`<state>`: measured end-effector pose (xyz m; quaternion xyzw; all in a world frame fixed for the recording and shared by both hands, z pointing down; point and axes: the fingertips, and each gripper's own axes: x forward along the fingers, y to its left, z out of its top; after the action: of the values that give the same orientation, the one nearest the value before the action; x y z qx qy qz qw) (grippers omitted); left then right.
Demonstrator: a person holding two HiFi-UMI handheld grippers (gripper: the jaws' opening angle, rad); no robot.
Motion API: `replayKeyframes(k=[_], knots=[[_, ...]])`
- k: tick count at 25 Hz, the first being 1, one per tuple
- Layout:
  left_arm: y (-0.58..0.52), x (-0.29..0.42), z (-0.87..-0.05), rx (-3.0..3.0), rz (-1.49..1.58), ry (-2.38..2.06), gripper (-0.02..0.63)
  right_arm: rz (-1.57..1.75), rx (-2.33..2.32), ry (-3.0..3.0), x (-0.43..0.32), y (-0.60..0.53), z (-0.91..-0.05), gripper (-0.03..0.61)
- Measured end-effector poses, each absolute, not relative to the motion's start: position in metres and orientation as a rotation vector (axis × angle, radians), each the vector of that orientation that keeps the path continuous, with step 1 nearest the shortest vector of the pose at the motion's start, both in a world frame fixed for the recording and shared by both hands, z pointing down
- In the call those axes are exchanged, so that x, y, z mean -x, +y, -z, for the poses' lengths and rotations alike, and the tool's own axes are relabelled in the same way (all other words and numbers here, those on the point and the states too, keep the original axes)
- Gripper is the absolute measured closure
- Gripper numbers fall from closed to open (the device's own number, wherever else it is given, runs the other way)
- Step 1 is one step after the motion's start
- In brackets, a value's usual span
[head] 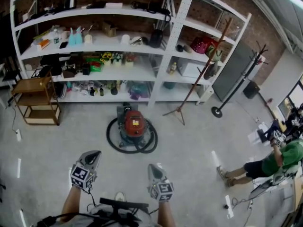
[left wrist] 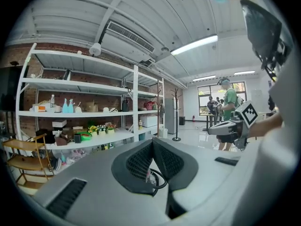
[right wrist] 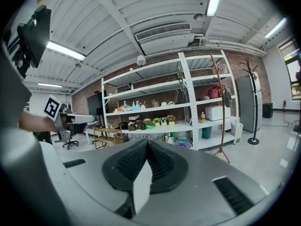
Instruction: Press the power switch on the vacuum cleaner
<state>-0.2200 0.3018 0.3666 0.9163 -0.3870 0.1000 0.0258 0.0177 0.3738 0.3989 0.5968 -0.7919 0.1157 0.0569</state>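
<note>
Left gripper view shows the left gripper (left wrist: pixel 152 141) with its jaws pressed together at the tips, nothing between them but its own cable loop. Right gripper view shows the right gripper (right wrist: pixel 146 142) likewise closed tip to tip and empty. Head view has both low and side by side, well short of the vacuum (head: pixel 133 124), which stands on the floor straight ahead with its black hose (head: pixel 112 143) coiled round its base. The power switch is too small to pick out from here, so the step in hand is, I judge, the approach. To do it well, walk up to the vacuum, bring one gripper over its red top, and find the switch in that gripper's view before committing. Then push with the closed tips, square to the switch and down into the body, so the canister does not slide. Keep feet and jaws clear of the hose. Counted: two grippers, one vacuum, one hose. Behind the vacuum stands one white rack (head: pixel 165 56), and left of the vacuum one wooden stand (head: pixel 33 85). Right of the vacuum are two pole stands, one a wooden tripod (head: pixel 200 72) and one black (head: pixel 238 82). Far right of the vacuum sits one person in green (head: pixel 284 157).
</note>
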Motion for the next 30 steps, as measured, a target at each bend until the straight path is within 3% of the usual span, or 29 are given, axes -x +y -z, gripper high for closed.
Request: replayKeyframes(k=[11,30], knots=[[0.234,0.221,-0.369,-2.816,-0.301,-1.2,0.607,-0.368,-1.81,-2.405,-0.012,0.31,-0.399,0.568],[0.063,0.151,-0.369,-2.772,-0.347,-1.231,0.607,-0.395,-1.723,-2.43,-0.086,0.121,-0.411,0.568]])
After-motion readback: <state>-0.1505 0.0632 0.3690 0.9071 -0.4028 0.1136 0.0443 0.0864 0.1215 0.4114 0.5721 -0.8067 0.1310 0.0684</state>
